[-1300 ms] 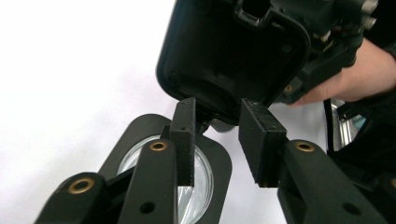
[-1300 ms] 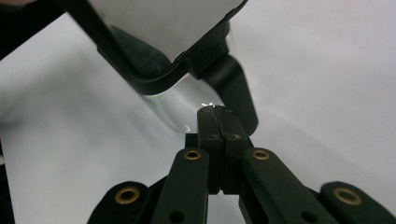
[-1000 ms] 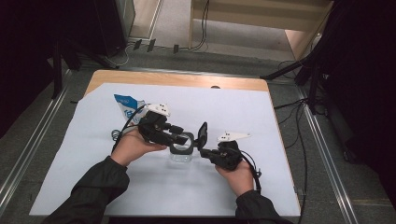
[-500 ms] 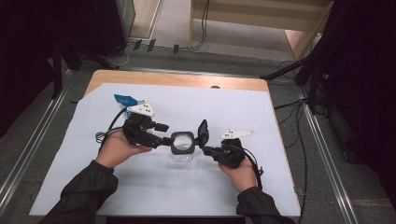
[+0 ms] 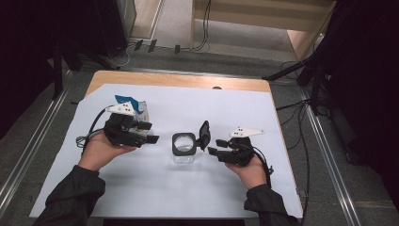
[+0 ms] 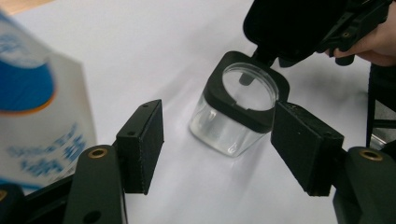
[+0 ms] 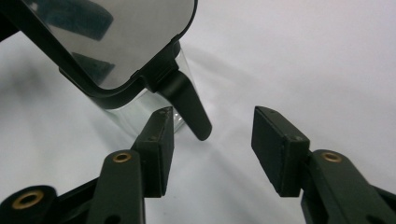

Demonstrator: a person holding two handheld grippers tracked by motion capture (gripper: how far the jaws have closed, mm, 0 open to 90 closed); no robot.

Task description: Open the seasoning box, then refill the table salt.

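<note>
Left gripper withdrew leftward; both fingers open, empty; jar upright, lid raised.

Clear jar upright mid-table on white sheet, black rim; hinged lid open (standing up).

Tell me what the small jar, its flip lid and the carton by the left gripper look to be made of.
Jar: clear glass or hard plastic, glossy; the white table cover shows through it.
Flip lid: black matte plastic frame around a see-through, reflective panel, by its look.
Carton: printed paperboard, white and blue, folded flat sides; blurred.
</note>
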